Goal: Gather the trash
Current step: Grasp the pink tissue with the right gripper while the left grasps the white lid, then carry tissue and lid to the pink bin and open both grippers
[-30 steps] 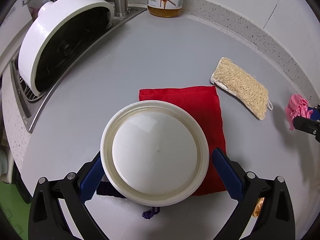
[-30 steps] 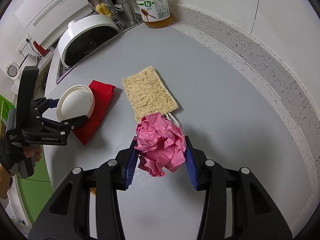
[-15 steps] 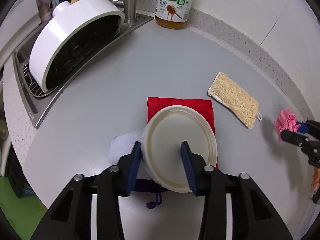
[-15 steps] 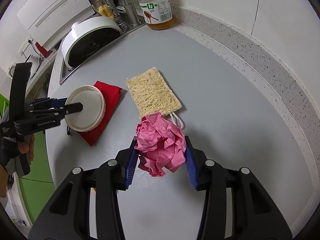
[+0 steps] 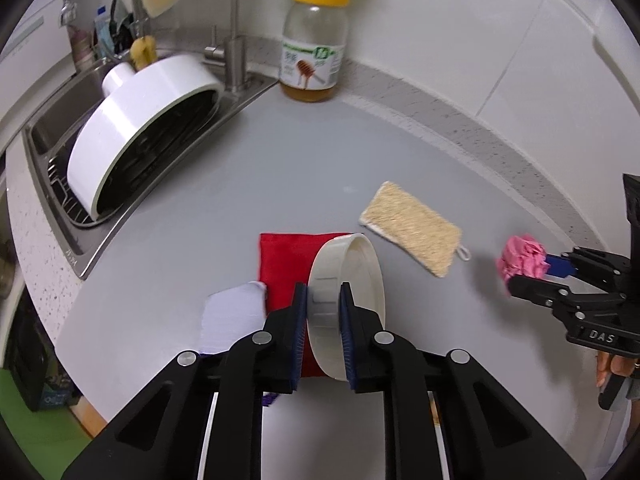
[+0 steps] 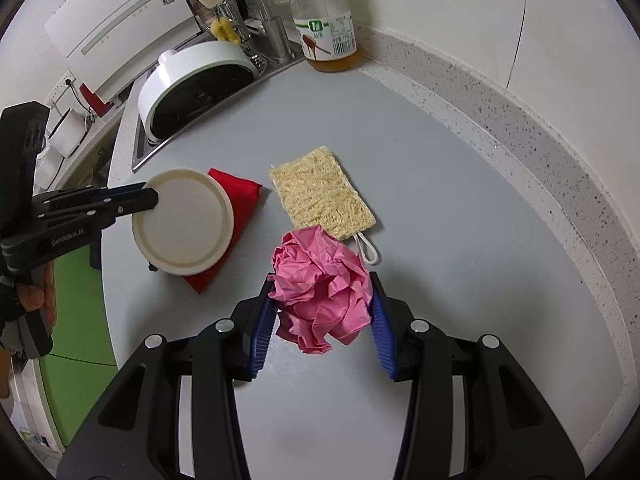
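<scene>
From the left wrist, the left gripper [image 5: 323, 298] has just been closing and now clamps the rim of a cream plastic lid [image 5: 347, 304], which stands on edge, tilted, over a red cloth [image 5: 286, 254] on the grey counter [image 5: 280, 160]. A white scrap of paper [image 5: 232, 316] lies just left of the cloth, touching its edge. A loofah pad [image 5: 412, 232] lies to the right of the cloth, apart from it, and a honey jar [image 5: 314, 46] stands far behind it against the wall, next to the sink [image 5: 52, 128] holding a tilted white pot [image 5: 136, 128]. Further right of the cloth, the right gripper [image 5: 524, 270] holds a pink paper ball [image 5: 520, 258]. From the right wrist, the right gripper [image 6: 322, 312] grasps the crumpled pink paper ball [image 6: 320, 300] between its blue pads, right of the red cloth [image 6: 236, 208] and in front of the loofah pad [image 6: 320, 196]. The left gripper [image 6: 150, 196] pinches the lid [image 6: 182, 228] at its edge over the cloth's left part.
</scene>
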`<state>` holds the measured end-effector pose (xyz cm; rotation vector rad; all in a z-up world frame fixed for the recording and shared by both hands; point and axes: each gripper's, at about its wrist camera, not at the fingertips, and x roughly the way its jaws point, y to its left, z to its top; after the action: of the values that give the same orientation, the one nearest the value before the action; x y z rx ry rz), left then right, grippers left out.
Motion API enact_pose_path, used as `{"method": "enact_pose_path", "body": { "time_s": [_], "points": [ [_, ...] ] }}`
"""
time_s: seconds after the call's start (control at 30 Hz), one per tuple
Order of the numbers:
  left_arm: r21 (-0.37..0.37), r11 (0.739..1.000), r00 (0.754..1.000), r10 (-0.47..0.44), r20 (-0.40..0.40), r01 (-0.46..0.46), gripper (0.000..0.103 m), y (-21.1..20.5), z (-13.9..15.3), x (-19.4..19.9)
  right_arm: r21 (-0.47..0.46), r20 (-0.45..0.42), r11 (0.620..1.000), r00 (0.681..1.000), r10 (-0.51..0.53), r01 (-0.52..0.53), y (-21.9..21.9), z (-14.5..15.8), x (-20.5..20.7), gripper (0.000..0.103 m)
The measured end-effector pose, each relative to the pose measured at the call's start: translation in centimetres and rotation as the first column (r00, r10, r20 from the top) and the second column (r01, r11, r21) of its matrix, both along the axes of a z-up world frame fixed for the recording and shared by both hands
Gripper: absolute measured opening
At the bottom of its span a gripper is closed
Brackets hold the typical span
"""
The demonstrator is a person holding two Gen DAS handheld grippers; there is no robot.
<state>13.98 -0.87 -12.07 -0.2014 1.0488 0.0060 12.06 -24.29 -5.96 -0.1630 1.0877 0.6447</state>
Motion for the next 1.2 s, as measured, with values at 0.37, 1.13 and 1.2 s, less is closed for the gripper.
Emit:
{"method": "enact_pose_path", "body": {
  "time_s": [0.37,1.13,1.2],
  "points": [
    [0.036,0.999,0.999,-0.018,0.044,0.016,0.016,-1.5,4.3,-2.0,0.015,0.051,1.000,0.998,0.020,-0.020,0.0,2.7,-1.6,0.043],
    [0.069,0.839,0.842,0.535,0.075,-0.539,0.016,9.5,9.6,-32.1,0.078,0.116,0.787,0.790,0.603,-0.612,22.1,6.3,-22.0,0.042],
    [0.070,0.803,0.805,0.589,0.066,-0.593,0.016,11.0,9.2,-35.8,0.081,0.099,0.750,0.754,0.650,-0.657,25.1,5.4,-25.0,0.042]
  ]
}}
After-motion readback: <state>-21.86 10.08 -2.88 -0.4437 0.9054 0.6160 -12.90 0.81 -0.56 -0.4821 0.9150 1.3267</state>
